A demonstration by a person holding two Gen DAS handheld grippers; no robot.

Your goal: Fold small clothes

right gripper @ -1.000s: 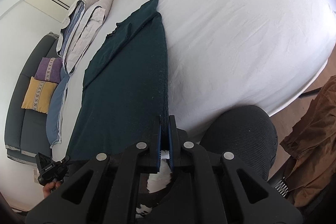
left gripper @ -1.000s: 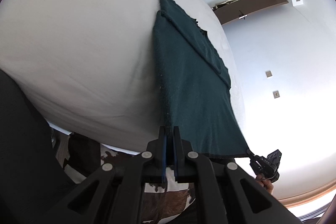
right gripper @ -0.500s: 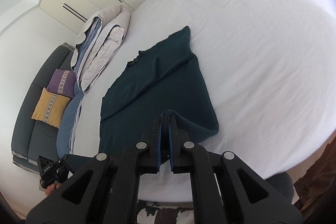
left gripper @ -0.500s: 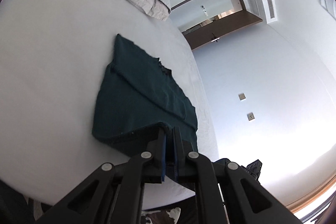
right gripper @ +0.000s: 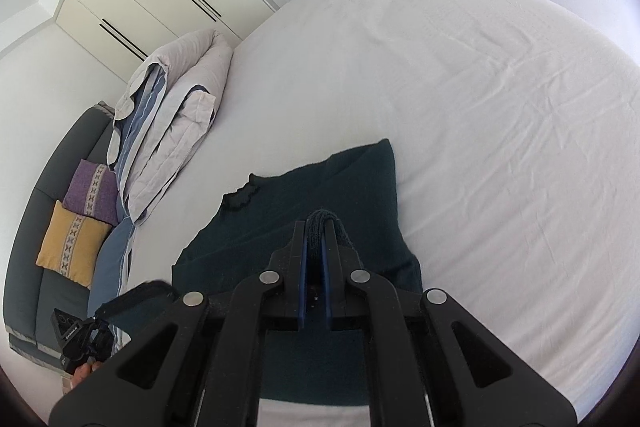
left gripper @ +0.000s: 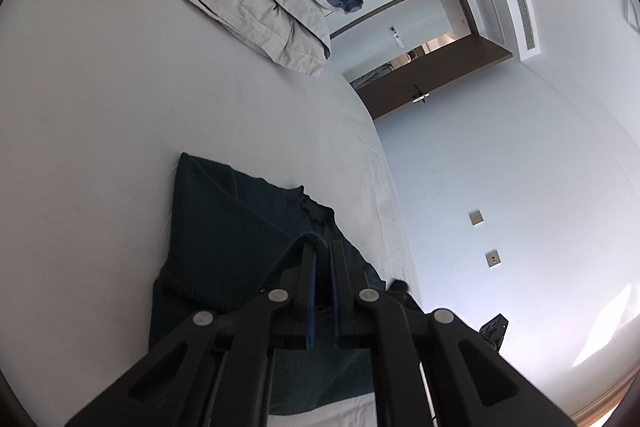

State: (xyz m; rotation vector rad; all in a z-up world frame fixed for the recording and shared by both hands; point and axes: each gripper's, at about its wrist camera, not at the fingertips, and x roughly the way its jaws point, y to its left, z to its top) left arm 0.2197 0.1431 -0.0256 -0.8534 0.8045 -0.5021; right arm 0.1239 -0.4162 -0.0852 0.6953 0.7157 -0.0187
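Both grippers, left (left gripper: pixel 323 247) and right (right gripper: pixel 315 227), pinch dark green garment (right gripper: pixel 352 187) hem, lifted over itself; white bed (right gripper: pixel 500 107) spreads beyond.

The left gripper (left gripper: pixel 323 247) pinches the dark green garment's (left gripper: pixel 224 227) folded-over hem above the white bed (left gripper: pixel 120 99).

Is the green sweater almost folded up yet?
About halfway. The sweater lies on the bed, and its bottom edge is lifted over toward the collar. Both claws, left claw and right claw, pinch that edge. Left to do: lay it down, let go and flatten it.
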